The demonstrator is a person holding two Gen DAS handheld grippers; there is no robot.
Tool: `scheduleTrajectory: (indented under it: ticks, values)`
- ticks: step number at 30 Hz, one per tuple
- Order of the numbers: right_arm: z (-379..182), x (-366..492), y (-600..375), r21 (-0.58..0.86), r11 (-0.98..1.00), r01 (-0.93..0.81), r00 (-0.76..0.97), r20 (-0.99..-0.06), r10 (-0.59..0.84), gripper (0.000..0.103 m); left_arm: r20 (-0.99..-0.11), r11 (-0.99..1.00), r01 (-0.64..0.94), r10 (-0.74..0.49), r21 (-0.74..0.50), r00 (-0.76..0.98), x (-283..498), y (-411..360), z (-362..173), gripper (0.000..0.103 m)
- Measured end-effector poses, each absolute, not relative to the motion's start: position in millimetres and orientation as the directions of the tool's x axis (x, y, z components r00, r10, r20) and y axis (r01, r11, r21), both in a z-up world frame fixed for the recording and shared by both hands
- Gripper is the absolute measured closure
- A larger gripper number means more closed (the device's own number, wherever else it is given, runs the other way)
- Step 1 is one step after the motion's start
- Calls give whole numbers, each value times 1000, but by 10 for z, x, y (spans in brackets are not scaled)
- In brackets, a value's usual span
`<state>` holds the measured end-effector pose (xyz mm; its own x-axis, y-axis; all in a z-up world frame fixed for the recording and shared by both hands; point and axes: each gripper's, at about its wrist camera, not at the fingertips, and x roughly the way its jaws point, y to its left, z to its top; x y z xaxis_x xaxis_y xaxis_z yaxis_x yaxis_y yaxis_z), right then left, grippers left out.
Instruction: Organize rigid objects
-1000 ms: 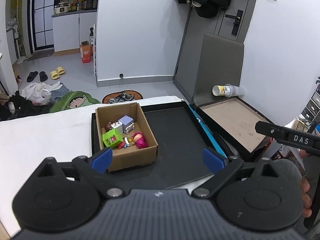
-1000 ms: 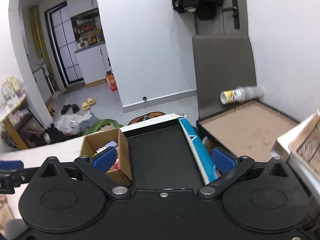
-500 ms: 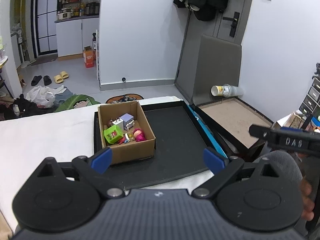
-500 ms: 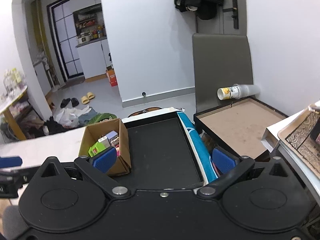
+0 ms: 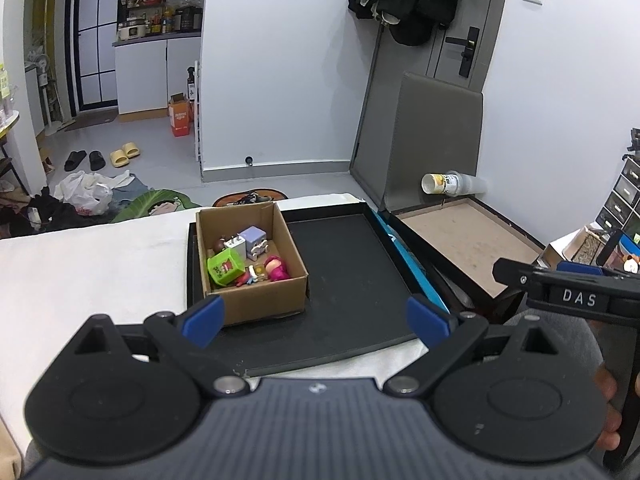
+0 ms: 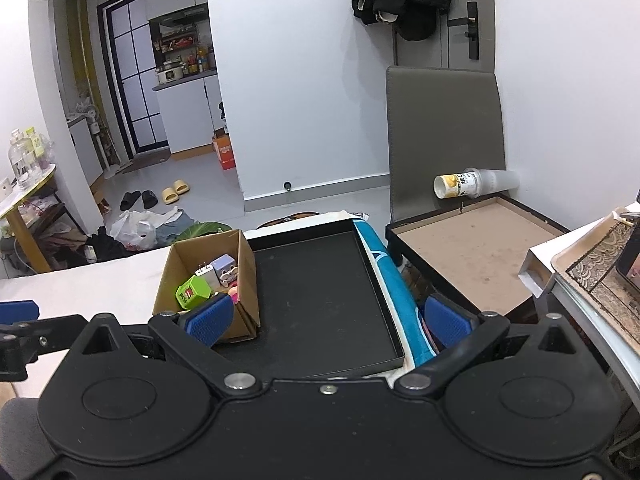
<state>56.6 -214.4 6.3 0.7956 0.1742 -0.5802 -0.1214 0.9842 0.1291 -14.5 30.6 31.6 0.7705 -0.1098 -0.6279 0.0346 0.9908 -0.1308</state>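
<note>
A cardboard box (image 5: 256,304) (image 6: 166,280) stands on the left part of a black tray (image 5: 352,280) (image 6: 316,292). Inside it lie a green cube (image 5: 225,267) (image 6: 193,291), a lilac cube (image 5: 255,237) (image 6: 223,265), a white plug (image 5: 236,245), a pink figure (image 5: 277,269) and smaller bits. My left gripper (image 5: 316,322) hangs open above the tray's near edge, holding nothing. My right gripper (image 6: 326,318) is open too, over the tray's near right part, with nothing between its blue pads.
The tray rests on a white table (image 5: 88,272). A blue strip (image 6: 390,284) runs along the tray's right side. A grey chair (image 6: 444,128) with a brown seat carries a tipped cup stack (image 6: 468,184). To the far right, a patterned box (image 6: 600,272). Clutter lies on the floor behind.
Both grippers have drawn back and risen a little, so the box and tray look smaller and lie farther off. Neither gripper has changed its opening.
</note>
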Motion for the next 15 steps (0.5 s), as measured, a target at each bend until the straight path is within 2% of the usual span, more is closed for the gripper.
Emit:
scheduleTrajectory:
  ticks: [15]
  values:
    - [90, 534, -2114, 113, 985, -128, 795, -582, 170, 0, -627, 988, 25, -114, -150, 771, -122, 310, 325, 6]
